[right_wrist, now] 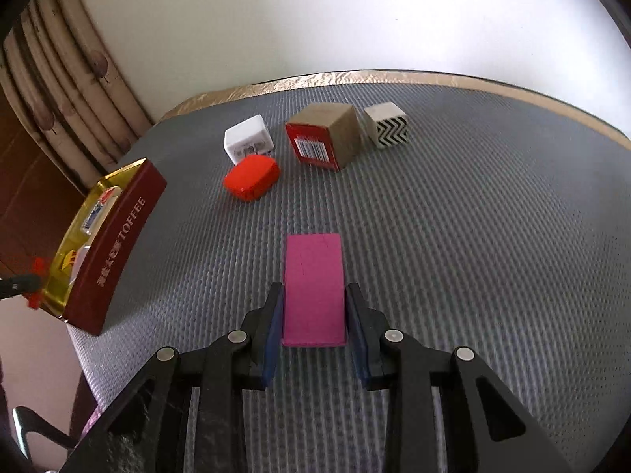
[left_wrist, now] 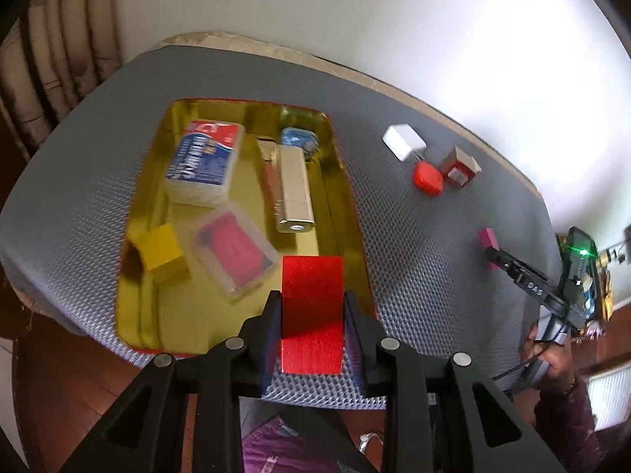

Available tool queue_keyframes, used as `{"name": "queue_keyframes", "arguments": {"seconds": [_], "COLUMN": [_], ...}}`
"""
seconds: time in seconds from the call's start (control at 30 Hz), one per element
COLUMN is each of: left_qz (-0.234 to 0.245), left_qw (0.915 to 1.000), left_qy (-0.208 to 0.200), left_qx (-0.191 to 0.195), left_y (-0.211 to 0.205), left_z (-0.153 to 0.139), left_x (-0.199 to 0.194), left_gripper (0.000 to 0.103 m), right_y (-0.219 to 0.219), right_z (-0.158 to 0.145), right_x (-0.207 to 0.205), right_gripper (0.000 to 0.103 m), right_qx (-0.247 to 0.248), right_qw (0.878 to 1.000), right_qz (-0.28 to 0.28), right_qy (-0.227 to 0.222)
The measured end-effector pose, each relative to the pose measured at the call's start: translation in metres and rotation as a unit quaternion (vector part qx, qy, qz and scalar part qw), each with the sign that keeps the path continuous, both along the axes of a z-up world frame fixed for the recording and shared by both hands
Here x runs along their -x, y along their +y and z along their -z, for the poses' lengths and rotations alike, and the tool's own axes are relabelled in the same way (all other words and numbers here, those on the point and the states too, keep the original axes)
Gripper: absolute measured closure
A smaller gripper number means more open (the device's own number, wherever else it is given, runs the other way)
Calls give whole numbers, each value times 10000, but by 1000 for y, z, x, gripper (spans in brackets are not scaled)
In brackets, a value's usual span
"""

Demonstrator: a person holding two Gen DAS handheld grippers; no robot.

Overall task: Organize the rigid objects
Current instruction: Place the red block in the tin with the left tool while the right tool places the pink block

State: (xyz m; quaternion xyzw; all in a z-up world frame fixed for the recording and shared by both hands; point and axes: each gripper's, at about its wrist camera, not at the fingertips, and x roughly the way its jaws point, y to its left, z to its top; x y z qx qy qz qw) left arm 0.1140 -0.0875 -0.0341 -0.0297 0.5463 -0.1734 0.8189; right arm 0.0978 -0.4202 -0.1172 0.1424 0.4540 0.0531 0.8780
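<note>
The left claw (left_wrist: 312,307) gripped a red block (left_wrist: 311,311) at the lower centre of the frame, over the near right corner of the gold tin tray (left_wrist: 343,169), which held a toothpaste box (left_wrist: 203,161) and a yellow cube (left_wrist: 161,250). The right claw (right_wrist: 314,303) clasped a magenta block (right_wrist: 313,287) low above the grey-matted table (right_wrist: 473,236); a white charger (right_wrist: 246,140) and a red case (right_wrist: 252,177) lay at upper centre.

A domestic room: patterned curtains (right_wrist: 59,90) hang beside a plain white wall (right_wrist: 315,19), wood flooring (left_wrist: 79,374) shows below, and a toffee tin (right_wrist: 114,252) of household odds and ends sits on the mat-covered counter (right_wrist: 473,236).
</note>
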Motion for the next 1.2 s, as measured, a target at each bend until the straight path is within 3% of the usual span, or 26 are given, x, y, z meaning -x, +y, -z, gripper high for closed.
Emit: {"name": "queue_keyframes", "arguments": {"seconds": [0.3,0.43,0.53,0.67,0.73,0.83,0.93,1.1,1.2], "left_qz": [175,160,41,-611,-1196,-1929,-2306,-2281,-2174], "left_qw": [9998,9998,9998,9967,9869,9623,9489,9534,9560], "left_qy": [2,124,161,-511,-1068,-1726,-1898,-1707,-1661], "left_qx": [-134,-5,59,128,-206,-836,-1022,-997,-1054], "left_y": [-20,-17,-10,24,49,80,101,110,113], "left_z": [12,17,15,-9,-22,-32,-32,-16,-10], "left_x": [-17,-21,-19,0,15,33,40,42,41], "left_gripper": [73,63,63,63,61,55,52,52,52], "right_y": [-3,0,1,7,16,42,82,163,210], "right_z": [-11,-12,-15,-27,-39,-58,-76,-85,-78], "right_x": [9,7,8,12,12,9,1,-23,-34], "right_gripper": [74,74,74,74,74,74,74,74,74], "right_qx": [-54,-58,-104,-252,-397,-580,-817,-1228,-1227], "right_qw": [9999,10000,9999,9996,9990,9970,9922,9787,9730], "right_qz": [35,28,37,-11,-120,-403,-829,-1615,-1949], "right_qy": [-82,-68,-58,-119,-193,-330,-437,-318,-148]}}
